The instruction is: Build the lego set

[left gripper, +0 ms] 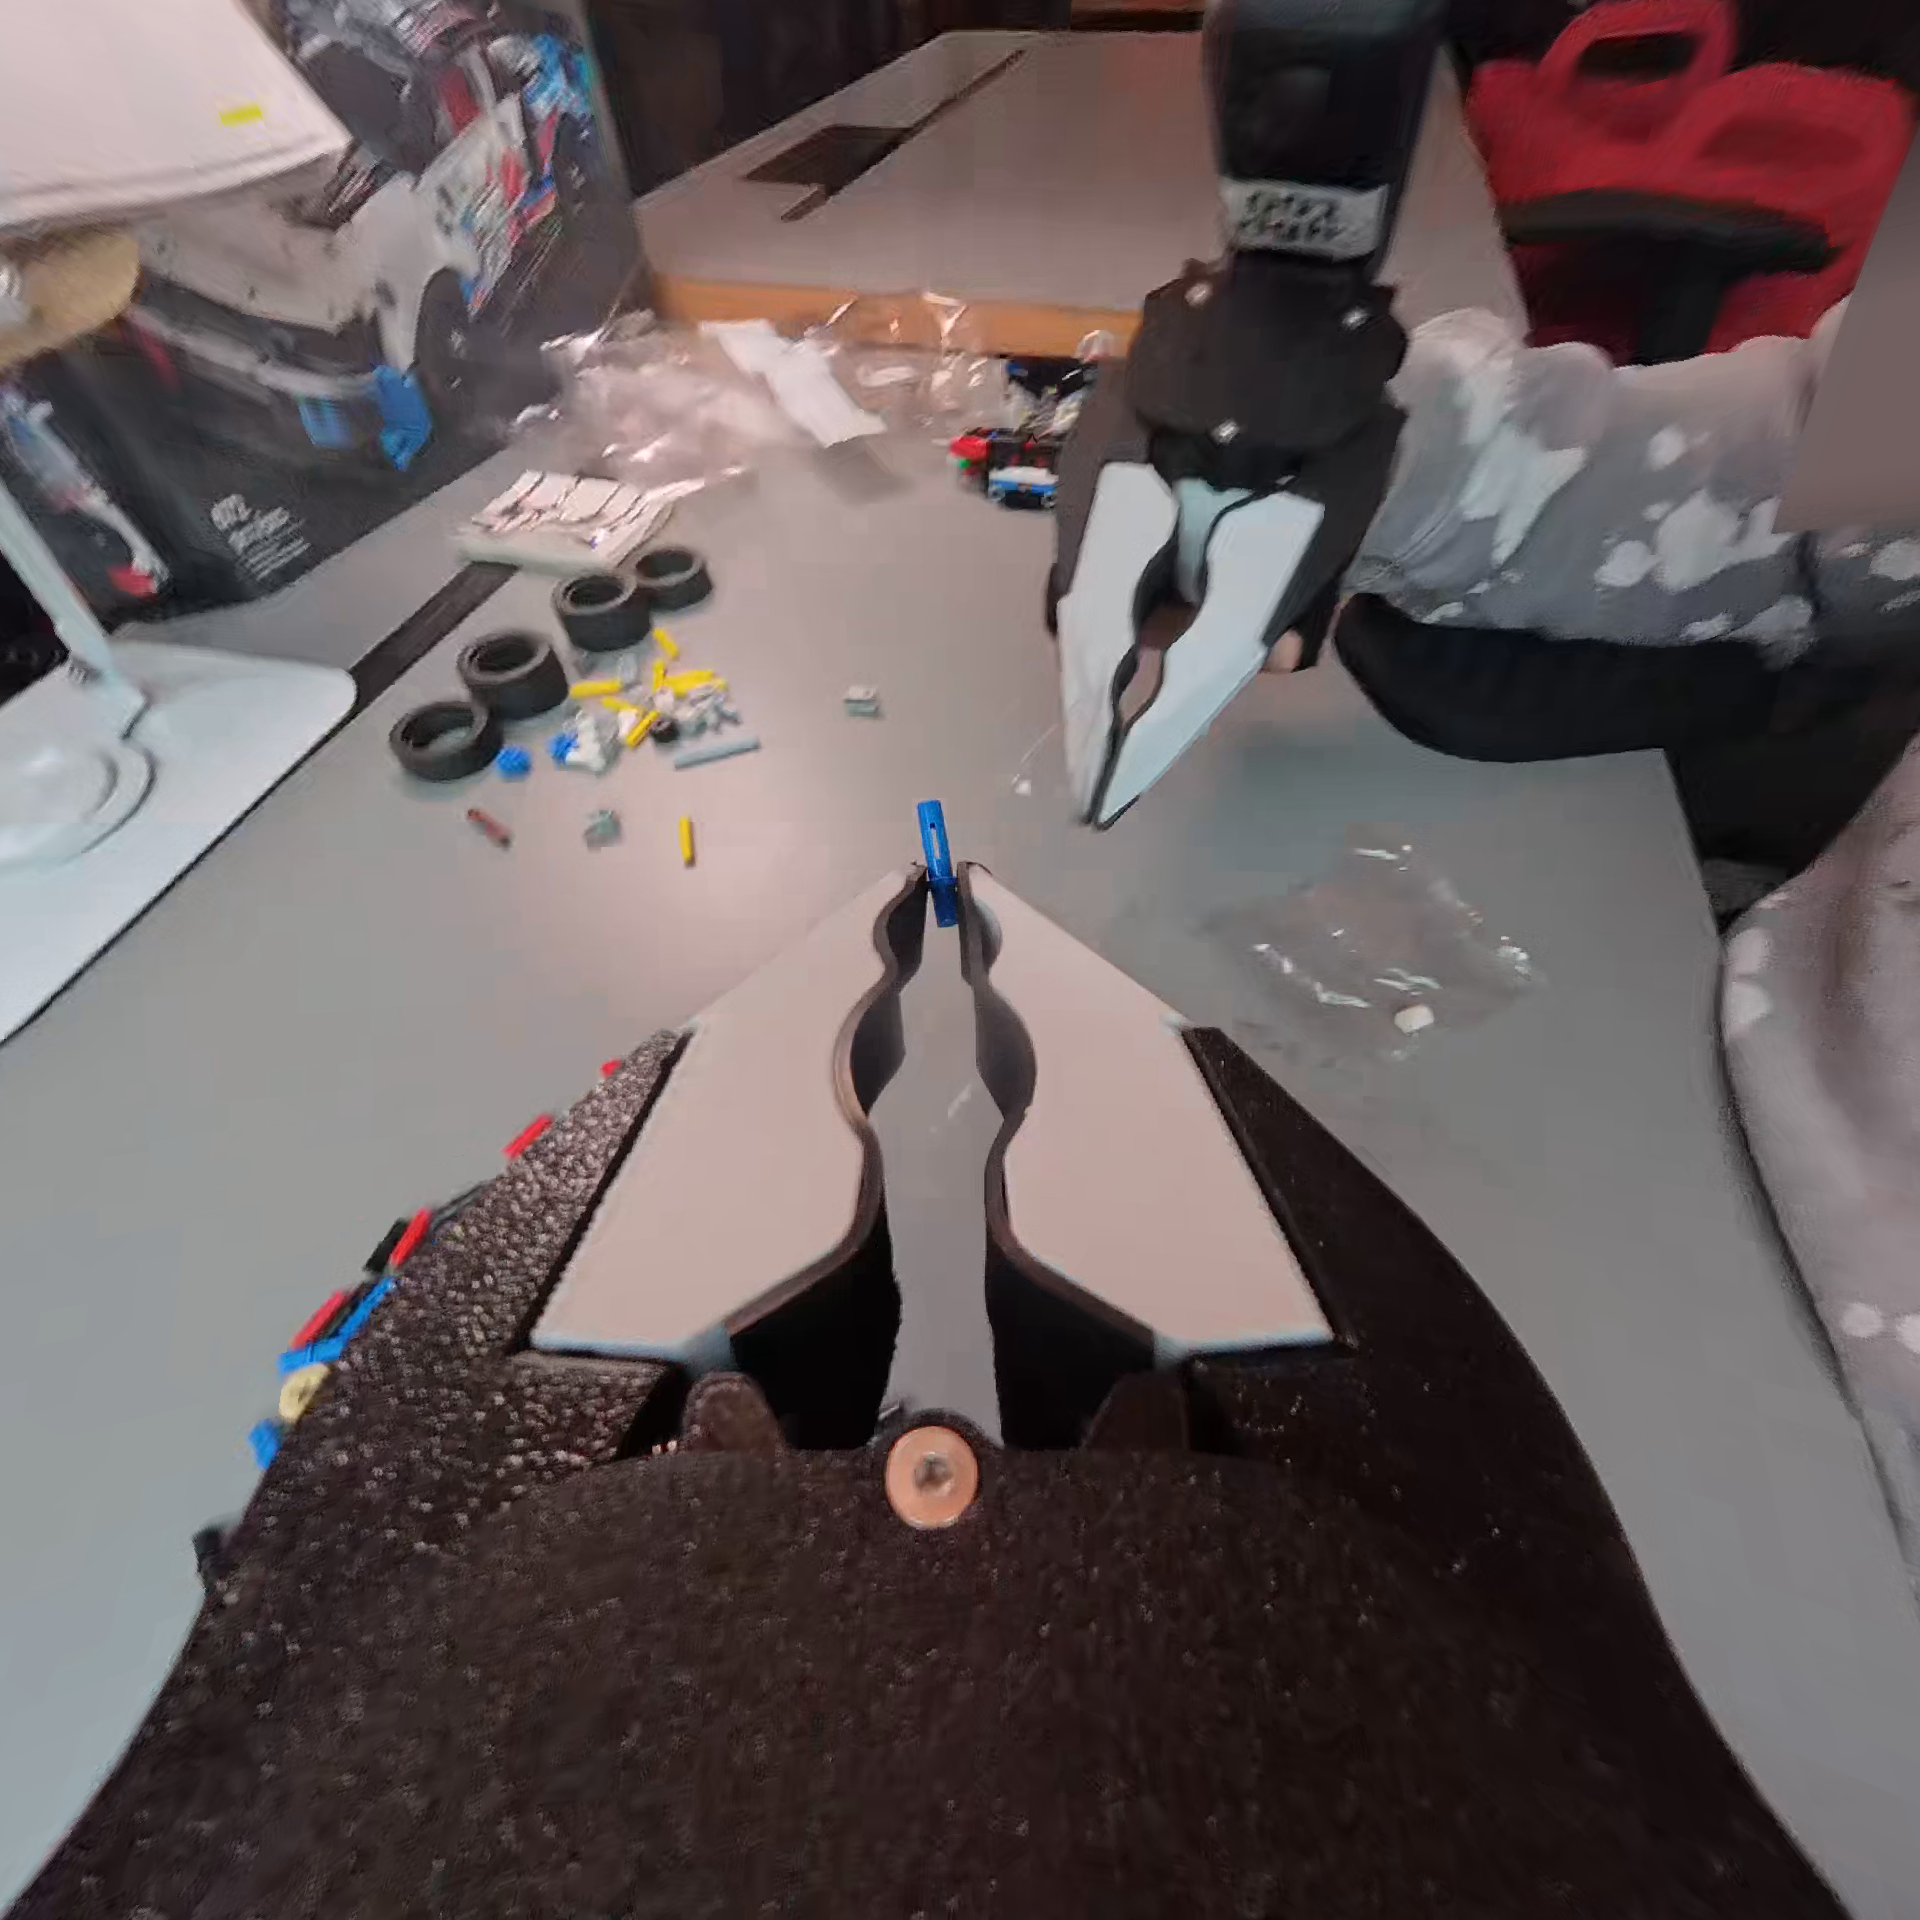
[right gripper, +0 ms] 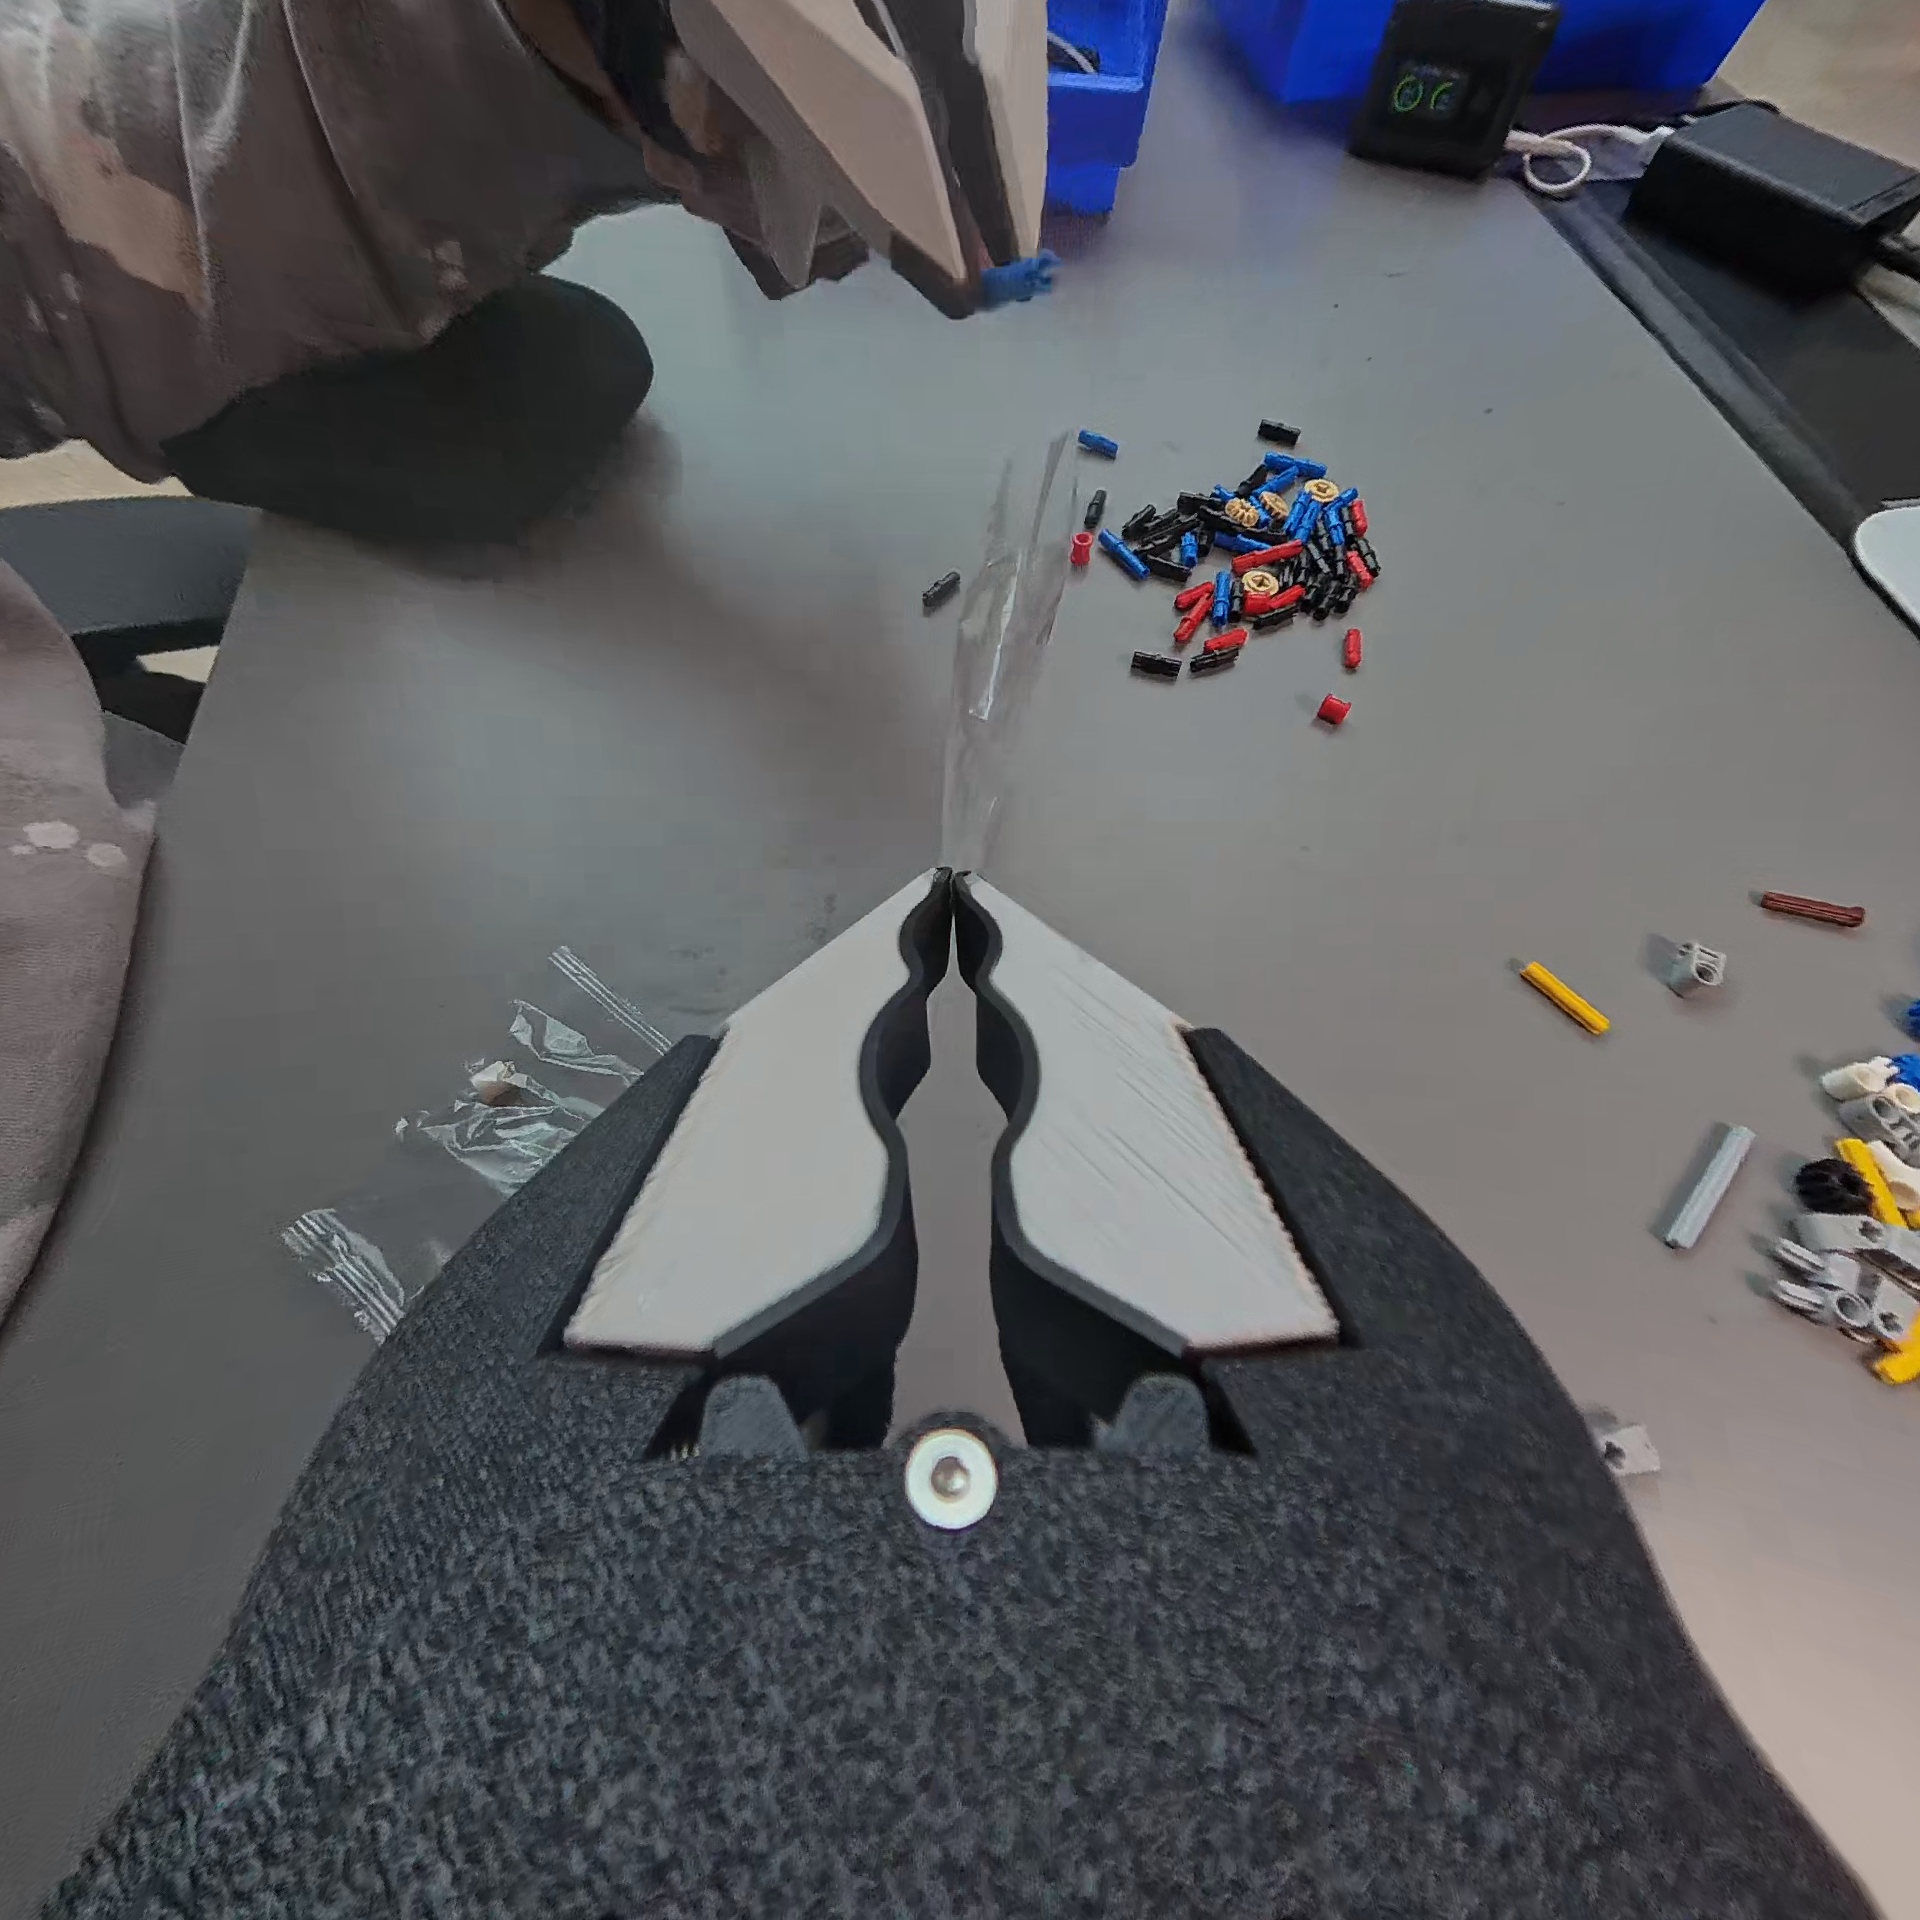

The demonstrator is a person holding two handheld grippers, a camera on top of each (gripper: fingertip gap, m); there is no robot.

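Observation:
My left gripper (left gripper: 943, 871) is shut on a small blue pin (left gripper: 938, 862) that stands up between its tips, above the grey table (left gripper: 520, 987). It also shows at the top of the right wrist view (right gripper: 977, 286) with the blue pin (right gripper: 1023, 278). My right gripper (right gripper: 951, 878) is shut; a thin clear plastic strip (right gripper: 1003, 644) runs forward from its tips, and I cannot tell whether it is pinched. In the left wrist view the right gripper (left gripper: 1096, 816) hangs tips-down to the right of the pin. A pile of red, blue and black pins (right gripper: 1257, 561) lies ahead of it.
Black tyres (left gripper: 509, 675) and a pile of yellow and grey parts (left gripper: 644, 712) lie far left by the set's box (left gripper: 312, 260). A small partial build (left gripper: 1013, 462) sits at the back. Empty clear bags (left gripper: 1371, 945) (right gripper: 520, 1101) lie nearby. Blue bins (right gripper: 1101, 104) stand behind. My hands' fingertips stand some 10 centimetres from each other.

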